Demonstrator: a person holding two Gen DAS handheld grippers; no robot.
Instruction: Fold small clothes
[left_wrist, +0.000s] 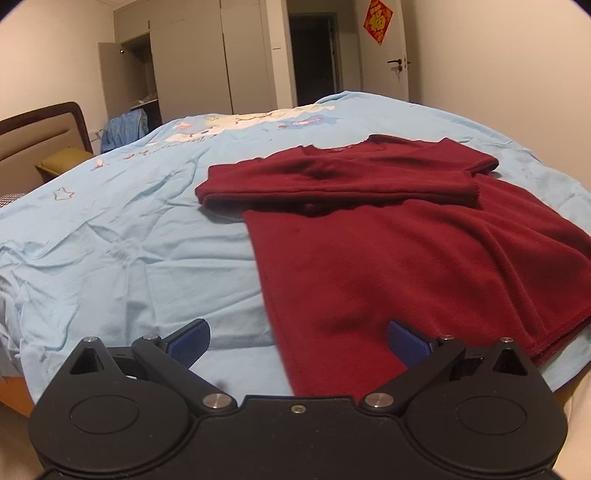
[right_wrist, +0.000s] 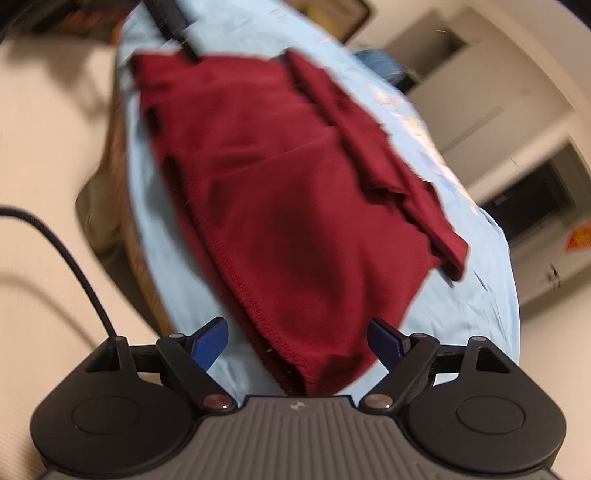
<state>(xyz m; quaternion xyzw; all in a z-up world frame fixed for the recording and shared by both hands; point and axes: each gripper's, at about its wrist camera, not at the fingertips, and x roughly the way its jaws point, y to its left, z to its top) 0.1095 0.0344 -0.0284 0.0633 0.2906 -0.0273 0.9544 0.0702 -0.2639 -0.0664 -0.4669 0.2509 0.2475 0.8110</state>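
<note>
A dark red fleece top (left_wrist: 399, 258) lies flat on the light blue bed sheet (left_wrist: 129, 240), its sleeves folded across the chest near the neckline. My left gripper (left_wrist: 297, 341) is open just above the garment's near left hem corner, holding nothing. In the blurred right wrist view the same red top (right_wrist: 288, 206) stretches away from me. My right gripper (right_wrist: 303, 341) is open over its near hem corner, with the cloth below the blue fingers (right_wrist: 208, 341) and not pinched. A dark part of the other gripper (right_wrist: 173, 26) shows at the garment's far edge.
The bed's near edge runs just below both grippers, with beige floor (right_wrist: 40, 155) beyond it. A black cable (right_wrist: 74, 266) trails on the floor at left. A headboard (left_wrist: 44, 136), a yellow pillow (left_wrist: 62, 162), wardrobes (left_wrist: 184, 62) and a door (left_wrist: 391, 55) stand behind.
</note>
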